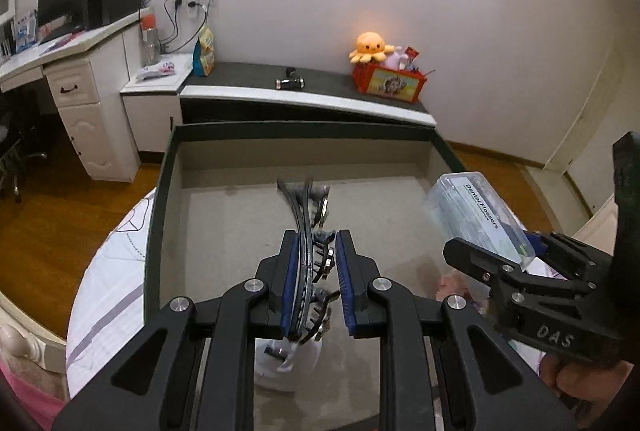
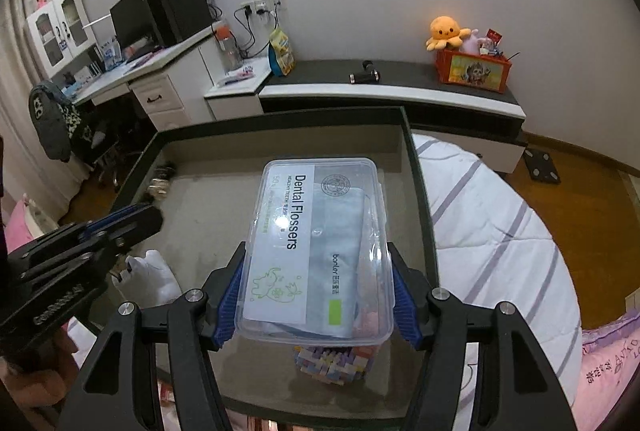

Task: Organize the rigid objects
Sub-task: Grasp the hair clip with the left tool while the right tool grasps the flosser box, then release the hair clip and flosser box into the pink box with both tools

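The left wrist view alone shows what the left gripper (image 1: pixel 318 271) holds up over the tray (image 1: pixel 168 167): a curved dark object with metal toothed pieces along one side (image 1: pixel 310 231), lying against the left blue ribbed pad, while a gap shows before the right pad, so I cannot tell whether the jaws truly clamp it. Its exact kind is blurred. From the right wrist view that same gripper (image 2: pixel 132 219) appears only side-on at the left edge, its load mostly hidden.

The right wrist view shows the right gripper (image 2: pixel 314 291) closed on a clear plastic box labelled "Dental Flossers" (image 2: pixel 320 243), both blue pads pressed against its long sides, held above the tray's (image 2: pixel 416 191) right half. Under the box, partly covered, sits a block of small pastel bricks (image 2: pixel 332 363). A white crumpled bag (image 2: pixel 156 275) lies near the tray's left side; small metal pieces (image 2: pixel 160 183) at the far left wall are too blurred to name.

The tray is shallow and rectangular, with a dark rim and a beige felt-like floor, resting on a white striped quilt (image 2: pixel 488 223). In the left view the flossers box (image 1: pixel 476 215) is cut by the right gripper's (image 1: pixel 504 263) black fingers.
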A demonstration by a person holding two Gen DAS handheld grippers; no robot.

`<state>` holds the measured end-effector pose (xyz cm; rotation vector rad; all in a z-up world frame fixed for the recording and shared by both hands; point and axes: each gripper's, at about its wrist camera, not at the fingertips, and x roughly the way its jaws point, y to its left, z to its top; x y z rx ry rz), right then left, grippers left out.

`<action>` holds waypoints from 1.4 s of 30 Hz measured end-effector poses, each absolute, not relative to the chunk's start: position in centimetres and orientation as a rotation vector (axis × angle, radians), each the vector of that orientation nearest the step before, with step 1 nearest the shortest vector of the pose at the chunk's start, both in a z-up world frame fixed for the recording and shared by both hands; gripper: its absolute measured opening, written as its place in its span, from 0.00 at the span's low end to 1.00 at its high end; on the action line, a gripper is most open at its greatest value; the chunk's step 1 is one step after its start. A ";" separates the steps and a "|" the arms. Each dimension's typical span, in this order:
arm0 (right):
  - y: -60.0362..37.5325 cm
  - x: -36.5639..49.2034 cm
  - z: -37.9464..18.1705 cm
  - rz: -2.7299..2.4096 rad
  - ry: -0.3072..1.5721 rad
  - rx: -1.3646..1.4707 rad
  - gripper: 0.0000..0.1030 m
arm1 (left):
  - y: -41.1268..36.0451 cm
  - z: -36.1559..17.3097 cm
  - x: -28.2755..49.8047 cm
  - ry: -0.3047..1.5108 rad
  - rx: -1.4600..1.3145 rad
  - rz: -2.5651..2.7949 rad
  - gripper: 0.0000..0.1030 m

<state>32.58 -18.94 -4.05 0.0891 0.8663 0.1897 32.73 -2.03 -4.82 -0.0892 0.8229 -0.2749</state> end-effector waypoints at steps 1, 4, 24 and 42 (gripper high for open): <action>-19.0 32.6 -4.1 0.186 0.866 0.091 0.68 | -2.1 -4.8 32.7 0.822 -0.088 -0.266 0.38; -19.1 32.5 -4.2 0.180 0.859 0.099 0.81 | -1.7 -4.4 31.8 0.782 -0.077 -0.216 0.76; -20.4 21.5 -0.7 0.124 0.685 0.151 0.90 | 2.6 -0.6 18.0 0.588 -0.156 -0.228 1.00; -18.7 12.1 -0.8 0.125 0.592 0.092 0.90 | 0.7 -2.2 6.9 0.547 -0.082 -0.260 1.00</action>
